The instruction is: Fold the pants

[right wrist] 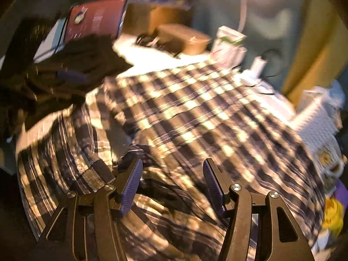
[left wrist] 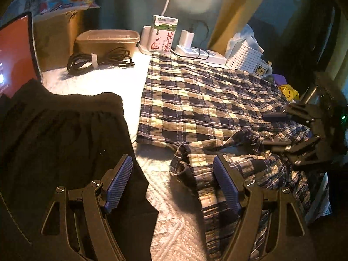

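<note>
Your left gripper stands with its jaws wide and nothing between the blue pads; it hangs over bare white quilted cover, between the black garment at the left of the frame and the plaid pants at the right. Your right gripper is part open and also empty, poised above rumpled plaid in the lower middle of its own blurred view; in the left wrist view it shows at the right edge, over the pants' crumpled part. The pants lie across the centre and right of the bed: the upper portion is spread flat and fairly smooth, its hem edge straight toward the middle of the frame, while the lower right portion is bunched, twisted and draped toward the bed's edge. My read is that the fold has not been started well; the loose leg wants straightening first. Take the bunched fabric at two separate points along one edge, pinch a single layer cleanly, and draw it taut before laying it over the flat half. Keep clear of the black garment, and of the milk carton and power strip at the top.
</note>
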Demonstrator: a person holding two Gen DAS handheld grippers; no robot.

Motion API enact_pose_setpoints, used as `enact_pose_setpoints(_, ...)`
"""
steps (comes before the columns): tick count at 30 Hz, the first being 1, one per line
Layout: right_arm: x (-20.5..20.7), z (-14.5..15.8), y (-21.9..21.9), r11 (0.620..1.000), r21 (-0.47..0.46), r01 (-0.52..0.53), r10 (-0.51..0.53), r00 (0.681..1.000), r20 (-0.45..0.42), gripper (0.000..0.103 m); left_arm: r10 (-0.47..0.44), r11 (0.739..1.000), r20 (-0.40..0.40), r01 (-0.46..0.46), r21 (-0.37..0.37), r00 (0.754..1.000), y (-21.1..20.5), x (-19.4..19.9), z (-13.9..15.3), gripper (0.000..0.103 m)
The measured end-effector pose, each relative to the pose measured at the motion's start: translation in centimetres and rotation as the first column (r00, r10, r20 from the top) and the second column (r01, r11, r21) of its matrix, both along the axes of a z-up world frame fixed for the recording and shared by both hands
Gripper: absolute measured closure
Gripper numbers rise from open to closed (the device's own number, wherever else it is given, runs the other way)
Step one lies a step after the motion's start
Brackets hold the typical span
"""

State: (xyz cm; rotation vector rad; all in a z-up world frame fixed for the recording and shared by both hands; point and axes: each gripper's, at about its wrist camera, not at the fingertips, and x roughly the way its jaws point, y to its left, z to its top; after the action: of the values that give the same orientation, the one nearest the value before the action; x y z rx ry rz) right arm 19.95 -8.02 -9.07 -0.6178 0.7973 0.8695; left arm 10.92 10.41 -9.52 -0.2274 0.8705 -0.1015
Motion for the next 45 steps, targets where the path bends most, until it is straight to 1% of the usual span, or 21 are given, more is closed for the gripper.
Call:
enact_pose_setpoints(6, 0.2, -1.7, 2.3, 0.992, -0.043, -0.122, 0.119, 0.990, -0.074, 0.043, -0.010, 1.000, -0.006, 0.010, -0.023, 1.000, 0.2, 0.5, 0.2, 0.026)
enact_pose_setpoints(7, 0.1, -1.9, 2.5, 0.988, -0.042, -0.146, 0.142, 0.986, -0.090, 0.046, -0.013, 1.000, -0.008, 0.013, -0.024, 1.000, 0.1, 0.6, 0.2, 0.026)
enact_pose_setpoints(8, 0.0, -2.0, 2.6, 0.986, -0.032, -0.165, 0.162, 0.982, -0.098, 0.075, -0.016, 1.000, -0.010, 0.016, -0.024, 1.000, 0.0, 0.6, 0.2, 0.026)
enact_pose_setpoints(9, 0.0, -2.0, 2.8, 0.984, -0.023, -0.176, 0.172, 0.978, -0.118, 0.090, -0.020, 1.000, -0.009, 0.020, -0.024, 1.000, 0.0, 0.6, 0.2, 0.026)
enact_pose_setpoints(11, 0.1, -2.0, 3.0, 0.988, -0.025, -0.151, 0.148, 0.985, -0.091, 0.097, -0.026, 0.999, -0.010, 0.025, -0.026, 1.000, -0.1, 0.6, 0.3, 0.026)
enact_pose_setpoints(16, 2.5, -0.1, 2.4, 0.998, 0.047, -0.038, 0.039, 0.999, -0.035, 0.097, -0.042, 0.998, -0.018, 0.041, -0.037, 0.999, -0.4, 0.9, 0.4, 0.026)
enact_pose_setpoints(19, 4.9, 1.5, 1.5, 0.989, 0.112, 0.099, -0.101, 0.995, 0.018, 0.097, -0.058, 0.997, -0.019, 0.057, -0.045, 0.998, -0.8, 1.3, 0.4, 0.026)
enact_pose_setpoints(23, 7.8, 1.5, 1.0, 0.962, 0.161, 0.219, -0.218, 0.976, -0.019, 0.097, -0.076, 0.995, -0.041, 0.073, -0.067, 0.996, -1.4, 2.5, -0.8, 0.026)
enact_pose_setpoints(25, 8.1, 1.1, 1.2, 0.957, 0.162, 0.239, -0.236, 0.971, -0.040, 0.097, -0.081, 0.995, -0.061, 0.077, -0.064, 0.995, -1.8, 3.1, -1.5, 0.026)
enact_pose_setpoints(27, 8.1, 0.6, 1.6, 0.952, 0.162, 0.261, -0.256, 0.965, -0.055, 0.097, -0.089, 0.996, -0.046, 0.088, -0.014, 0.995, -2.5, 3.2, -1.8, 0.027)
enact_pose_setpoints(29, 8.1, -0.1, 2.0, 0.953, 0.147, 0.265, -0.254, 0.963, -0.088, 0.097, -0.090, 0.994, -0.056, 0.093, 0.060, 0.994, -3.2, 3.1, -1.9, 0.036)
enact_pose_setpoints(31, 7.5, -0.8, 2.5, 0.967, 0.112, 0.228, -0.215, 0.969, -0.119, 0.097, -0.088, 0.989, -0.070, 0.096, 0.116, 0.994, -3.4, 2.9, -1.8, 0.051)
enact_pose_setpoints(33, 6.4, -1.0, 2.8, 0.976, 0.090, 0.197, -0.187, 0.977, -0.104, 0.093, -0.090, 0.989, -0.070, 0.098, 0.108, 0.993, -2.9, 2.6, -1.5, 0.051)
enact_pose_setpoints(35, 5.5, -1.0, 2.4, 0.980, 0.077, 0.181, -0.172, 0.979, -0.111, 0.081, -0.098, 0.990, -0.033, 0.101, 0.100, 0.995, -2.4, 2.4, -0.7, 0.051)
enact_pose_setpoints(36, 5.2, -0.9, 2.1, 0.980, 0.082, 0.183, -0.173, 0.979, -0.111, 0.063, -0.097, 0.990, -0.017, 0.098, 0.103, 0.995, -2.2, 2.6, -0.3, 0.051)
enact_pose_setpoints(37, 4.8, -0.7, 1.6, 0.979, 0.090, 0.185, -0.175, 0.978, -0.112, 0.038, -0.090, 0.990, -0.007, 0.090, 0.112, 0.996, -2.0, 3.1, -0.1, 0.046)
enact_pose_setpoints(38, 4.5, -0.5, 1.1, 0.977, 0.102, 0.189, -0.177, 0.978, -0.112, 0.029, -0.081, 0.989, -0.002, 0.080, 0.122, 0.997, -1.8, 3.8, 0.0, 0.040)
enact_pose_setpoints(39, 4.3, -0.3, 0.6, 0.976, 0.113, 0.186, -0.173, 0.978, -0.112, 0.029, -0.072, 0.989, 0.001, 0.071, 0.127, 0.997, -1.7, 4.5, -0.1, 0.026)
enact_pose_setpoints(40, 4.0, 0.0, 0.2, 0.977, 0.125, 0.171, -0.157, 0.981, -0.112, 0.029, -0.059, 0.991, 0.004, 0.058, 0.123, 0.998, -1.4, 5.4, -0.2, 0.023)
enact_pose_setpoints(42, 3.6, 0.4, -0.1, 0.976, 0.140, 0.167, -0.154, 0.983, -0.098, 0.029, -0.062, 0.991, -0.010, 0.063, 0.115, 0.998, -1.3, 6.8, -0.6, 0.023)
enact_pose_setpoints(45, 3.6, 1.6, -0.2, 0.967, 0.188, 0.171, -0.157, 0.984, -0.087, 0.029, -0.092, 0.985, -0.032, 0.096, 0.144, 0.995, -2.0, 8.1, -1.3, 0.023)
